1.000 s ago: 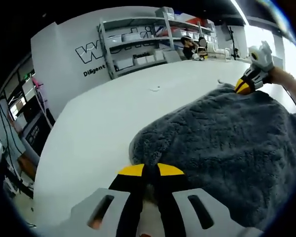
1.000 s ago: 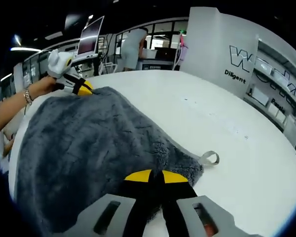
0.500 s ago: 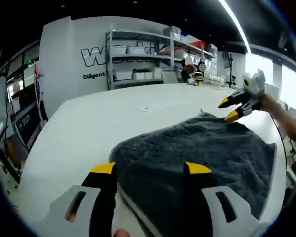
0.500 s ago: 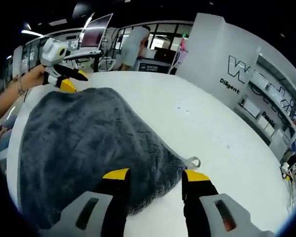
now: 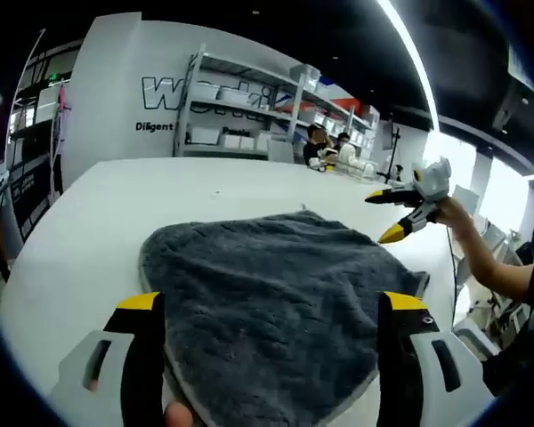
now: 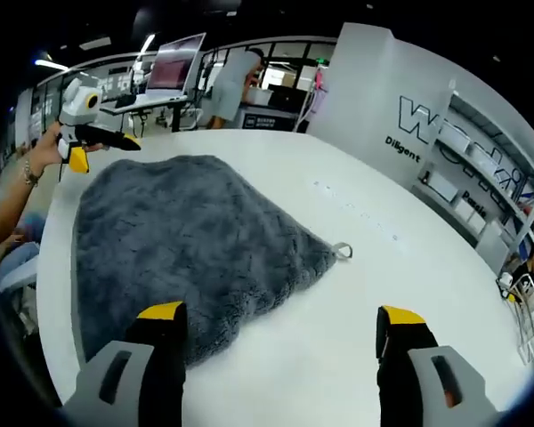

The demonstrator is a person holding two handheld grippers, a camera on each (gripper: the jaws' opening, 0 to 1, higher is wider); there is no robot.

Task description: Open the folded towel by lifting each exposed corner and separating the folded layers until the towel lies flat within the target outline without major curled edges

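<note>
A fluffy grey towel (image 5: 276,294) lies spread out on the white table (image 5: 98,213); in the right gripper view the same towel (image 6: 182,240) shows a small hanging loop (image 6: 342,251) at its near corner. My left gripper (image 5: 271,307) hovers open above the towel's near edge, holding nothing. My right gripper (image 6: 285,318) is open too, raised over the table beside the towel's corner. The right gripper (image 5: 405,213) also appears open past the towel's far side in the left gripper view. Across the towel in the right gripper view, the left gripper (image 6: 87,147) floats, held by a hand.
Shelving with boxes (image 5: 249,107) and a lettered white wall (image 5: 116,89) stand behind the table. People (image 5: 325,147) sit at the far end. A monitor (image 6: 173,67) and a standing person (image 6: 231,84) are beyond the table. Bare tabletop (image 6: 400,267) stretches to the right of the towel.
Both grippers were shut on the towel's corners a second ago. They have opened wide, let the corners go and lifted away; the towel now lies flatter on the table.
</note>
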